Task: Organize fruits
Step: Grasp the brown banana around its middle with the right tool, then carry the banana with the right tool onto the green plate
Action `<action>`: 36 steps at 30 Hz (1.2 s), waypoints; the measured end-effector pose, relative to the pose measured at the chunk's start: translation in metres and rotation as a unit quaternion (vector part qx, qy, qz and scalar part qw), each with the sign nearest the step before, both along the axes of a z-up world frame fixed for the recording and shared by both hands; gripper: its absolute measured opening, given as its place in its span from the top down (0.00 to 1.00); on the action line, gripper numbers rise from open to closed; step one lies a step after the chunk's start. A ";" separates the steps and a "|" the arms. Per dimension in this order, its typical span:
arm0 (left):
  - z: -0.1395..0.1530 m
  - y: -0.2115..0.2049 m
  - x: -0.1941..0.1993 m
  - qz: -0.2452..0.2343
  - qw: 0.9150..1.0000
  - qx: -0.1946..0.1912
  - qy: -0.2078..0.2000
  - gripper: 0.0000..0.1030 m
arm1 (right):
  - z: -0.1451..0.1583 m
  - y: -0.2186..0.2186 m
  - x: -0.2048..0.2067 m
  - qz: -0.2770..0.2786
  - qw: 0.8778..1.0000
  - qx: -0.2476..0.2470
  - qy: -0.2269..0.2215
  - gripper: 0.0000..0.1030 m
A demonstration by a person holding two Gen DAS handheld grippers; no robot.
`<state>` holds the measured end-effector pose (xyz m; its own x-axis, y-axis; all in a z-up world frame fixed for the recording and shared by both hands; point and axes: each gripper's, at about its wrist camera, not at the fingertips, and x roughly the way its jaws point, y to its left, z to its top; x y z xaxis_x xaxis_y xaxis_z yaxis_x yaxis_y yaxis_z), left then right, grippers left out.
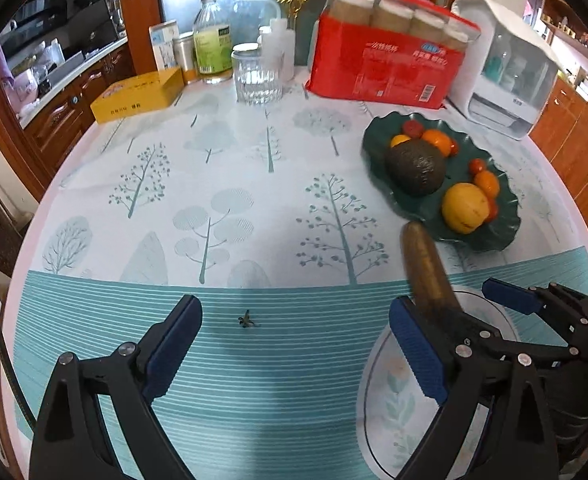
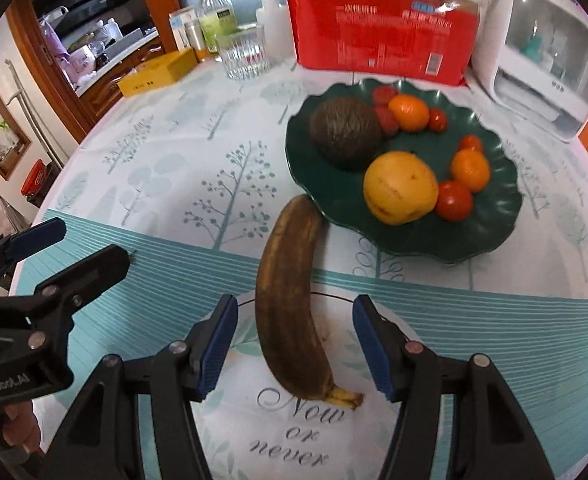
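Most fruit sits in the green dish [image 2: 494,216]; one banana [image 2: 290,300] remains out.
Right tongs [image 2: 294,346] straddle it without touching; left tongs [image 1: 294,344] gape wide over bare bench [image 1: 214,200].

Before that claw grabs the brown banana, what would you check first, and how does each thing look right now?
1. Right gripper open wide enough: ok, both pads stand clear of the banana.
2. Banana between the jaws: ok, roughly centred.
3. Left gripper out of the way: ok, open and empty, off to the side.
4. Room on the green plate: ok, bare patch at its near edge.
5. Banana firm enough to squeeze: cannot tell, its skin is very brown.
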<state>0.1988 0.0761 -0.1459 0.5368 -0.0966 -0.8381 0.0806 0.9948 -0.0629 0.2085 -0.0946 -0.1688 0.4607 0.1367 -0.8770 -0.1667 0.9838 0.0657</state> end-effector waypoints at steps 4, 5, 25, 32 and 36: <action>-0.012 0.008 0.010 0.011 1.000 -0.007 0.011 0.09 | -0.011 0.004 0.009 0.001 1.000 -0.001 0.004 0.42; -0.014 0.010 0.012 0.013 1.000 -0.009 0.012 0.09 | -0.013 0.005 0.012 0.001 1.000 -0.002 0.005 0.42; -0.024 0.019 0.024 0.022 0.999 -0.016 0.017 0.09 | -0.023 0.019 0.021 0.014 1.000 0.004 0.000 0.67; -0.018 0.023 0.013 0.028 0.999 -0.018 0.012 0.09 | -0.010 0.023 0.009 0.022 0.999 0.025 -0.013 0.67; -0.012 0.021 0.006 0.030 0.999 -0.018 0.009 0.09 | 0.002 0.020 0.001 0.025 0.999 0.037 -0.023 0.67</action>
<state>0.2045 0.0970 -0.1578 0.5282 -0.0961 -0.8437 0.0204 0.9947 -0.1006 0.2098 -0.0743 -0.1671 0.4910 0.2241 -0.8418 -0.2206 0.9668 0.1288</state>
